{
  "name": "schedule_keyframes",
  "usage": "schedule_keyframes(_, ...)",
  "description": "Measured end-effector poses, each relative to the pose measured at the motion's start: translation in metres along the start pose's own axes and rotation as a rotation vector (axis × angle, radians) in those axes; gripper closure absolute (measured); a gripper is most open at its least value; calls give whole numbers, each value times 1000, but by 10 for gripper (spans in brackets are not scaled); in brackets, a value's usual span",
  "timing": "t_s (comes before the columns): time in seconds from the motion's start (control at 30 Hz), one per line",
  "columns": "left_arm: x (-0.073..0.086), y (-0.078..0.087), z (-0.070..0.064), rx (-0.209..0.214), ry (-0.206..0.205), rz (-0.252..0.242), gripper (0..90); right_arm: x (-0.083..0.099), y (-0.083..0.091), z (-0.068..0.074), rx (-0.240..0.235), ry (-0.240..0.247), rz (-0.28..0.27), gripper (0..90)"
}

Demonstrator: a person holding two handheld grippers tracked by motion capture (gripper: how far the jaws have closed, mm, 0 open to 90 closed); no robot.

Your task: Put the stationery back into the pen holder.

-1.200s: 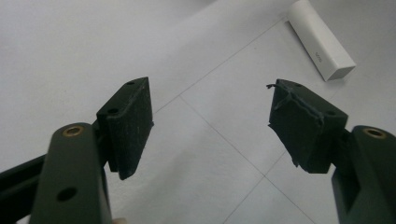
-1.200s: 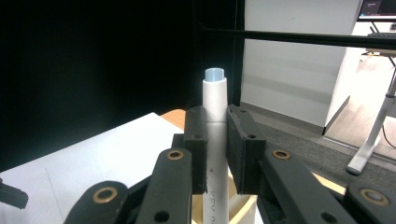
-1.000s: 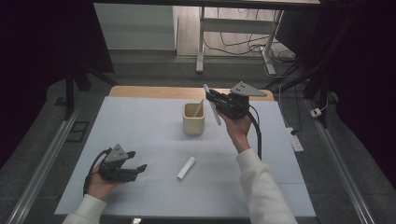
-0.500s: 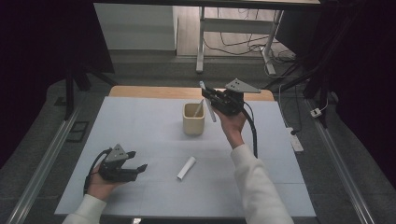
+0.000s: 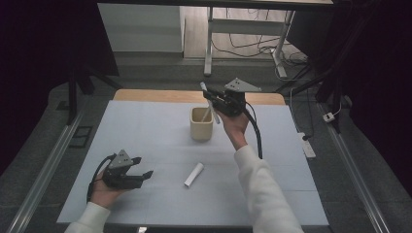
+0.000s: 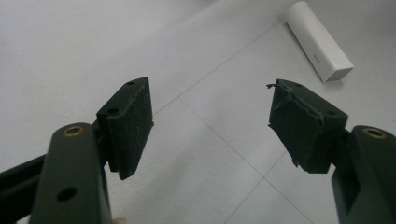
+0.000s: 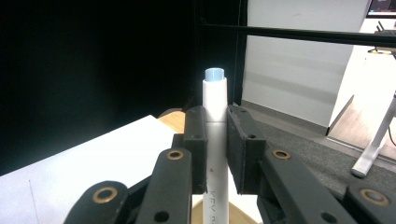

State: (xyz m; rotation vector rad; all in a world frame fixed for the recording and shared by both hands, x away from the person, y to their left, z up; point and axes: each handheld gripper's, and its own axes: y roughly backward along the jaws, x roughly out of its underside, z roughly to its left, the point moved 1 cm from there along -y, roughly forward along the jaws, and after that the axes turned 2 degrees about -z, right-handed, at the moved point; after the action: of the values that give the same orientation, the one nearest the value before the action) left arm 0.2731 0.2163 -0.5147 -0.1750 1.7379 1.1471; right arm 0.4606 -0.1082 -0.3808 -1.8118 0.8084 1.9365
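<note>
- The right gripper is held raised above the far middle of the table, its jaws clamped on a white marker pen with a pale blue end; in the right gripper view the pen is seen pinched squarely between the two pads, printed lettering running along its barrel.
- In the high view the pen is tilted, its lower end dipping toward the mouth of the beige pen cup that stands just below and beside the gripper.
- Whether the lower tip is already inside the cup rim cannot be told for certain.
- The step in hand is judged to be lowering the pen into the cup; it is best done by bringing the barrel closer to upright, centring it over the opening, and releasing only once the tip is well below the rim, so the light cup is not tipped.
- The left gripper is rested near the front left of the pale blue table mat, jaws spread wide and empty.
- A white marker cap lies on the mat ahead of it, well apart from the cup.
</note>
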Motion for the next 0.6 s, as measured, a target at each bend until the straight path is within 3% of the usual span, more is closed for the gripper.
schedule_keyframes(0.37, 0, 0, 1, 3, 3, 1, 299, 1, -15, -1, 1, 0, 0, 779)
schedule_keyframes(0.6, 1, 0, 1, 7, 12, -6, 299, 2, -23, -3, 2, -25, -16, 779)
